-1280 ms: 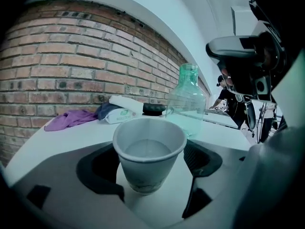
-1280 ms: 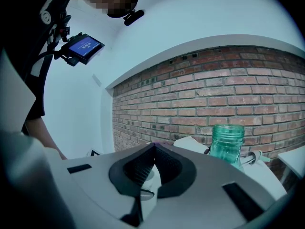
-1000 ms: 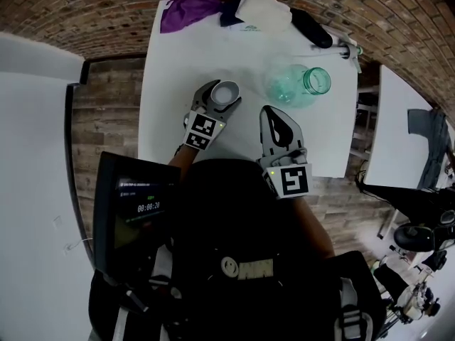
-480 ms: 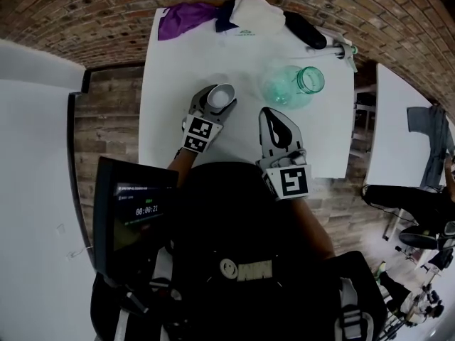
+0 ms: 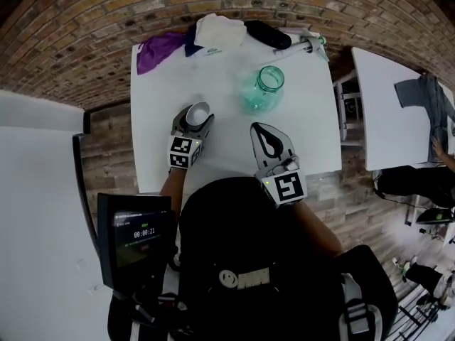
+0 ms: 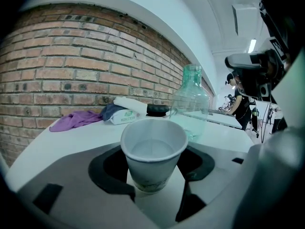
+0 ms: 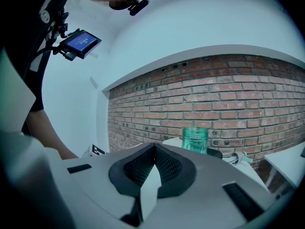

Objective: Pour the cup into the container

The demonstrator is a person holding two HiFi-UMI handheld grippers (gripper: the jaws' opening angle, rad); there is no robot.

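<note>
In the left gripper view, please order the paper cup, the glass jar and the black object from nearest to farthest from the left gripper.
1. paper cup: between the jaws of the left gripper, which have just been closing on it.
2. glass jar: behind the cup, a little to the right.
3. black object: farthest, behind the jar, near the brick wall.

The left gripper [image 6: 155,182] has a white paper cup [image 6: 153,149] standing straight up between its two jaws. The jaws have just been closing, and their dark pads [image 6: 112,171] press on the cup's sides. There is clear water in the cup. Just past the cup, a bit to the right, stands a see-through green jar [image 6: 190,104] with an open top. Far ahead on the left, a purple cloth [image 6: 76,120] lies on the white table [image 6: 71,140]. A red brick wall [image 6: 71,66] is behind it.
</note>
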